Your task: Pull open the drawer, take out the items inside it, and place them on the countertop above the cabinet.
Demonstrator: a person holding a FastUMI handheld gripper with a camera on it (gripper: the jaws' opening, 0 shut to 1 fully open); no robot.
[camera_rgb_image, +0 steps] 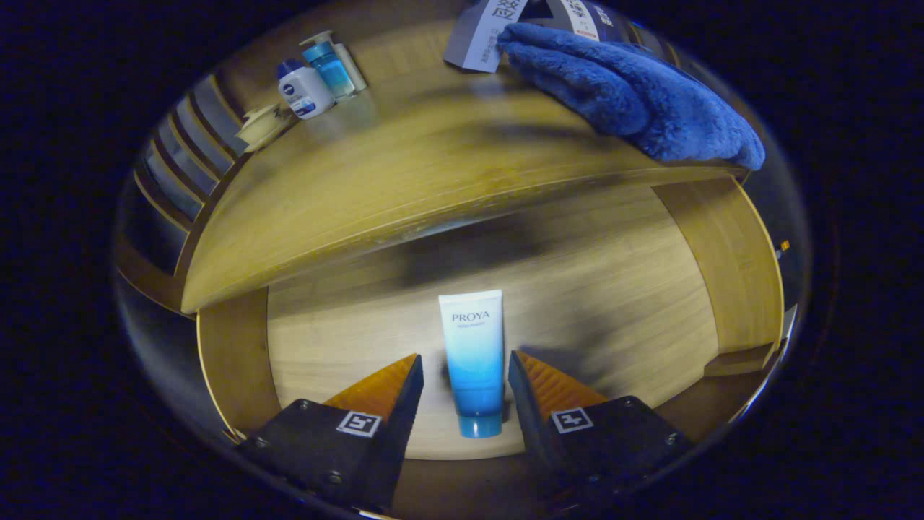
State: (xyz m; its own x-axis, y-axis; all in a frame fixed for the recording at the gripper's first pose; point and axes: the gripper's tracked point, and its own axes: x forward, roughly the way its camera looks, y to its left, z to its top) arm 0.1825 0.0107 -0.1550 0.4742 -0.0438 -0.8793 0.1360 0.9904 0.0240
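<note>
The wooden drawer (729,260) stands pulled open under the cabinet's countertop (404,173). A white-to-blue tube (473,361) lies flat on the drawer floor, cap end toward me. My gripper (465,372) is open and hangs over the drawer, one finger on each side of the tube's lower half. A small gap shows between each finger and the tube, so neither presses on it.
On the countertop a fluffy blue towel (635,94) lies at the right, near its front edge, with a printed box (491,32) behind it. At the far left back stand a small white bottle (304,90), a blue bottle (328,65) and a pale round item (261,124).
</note>
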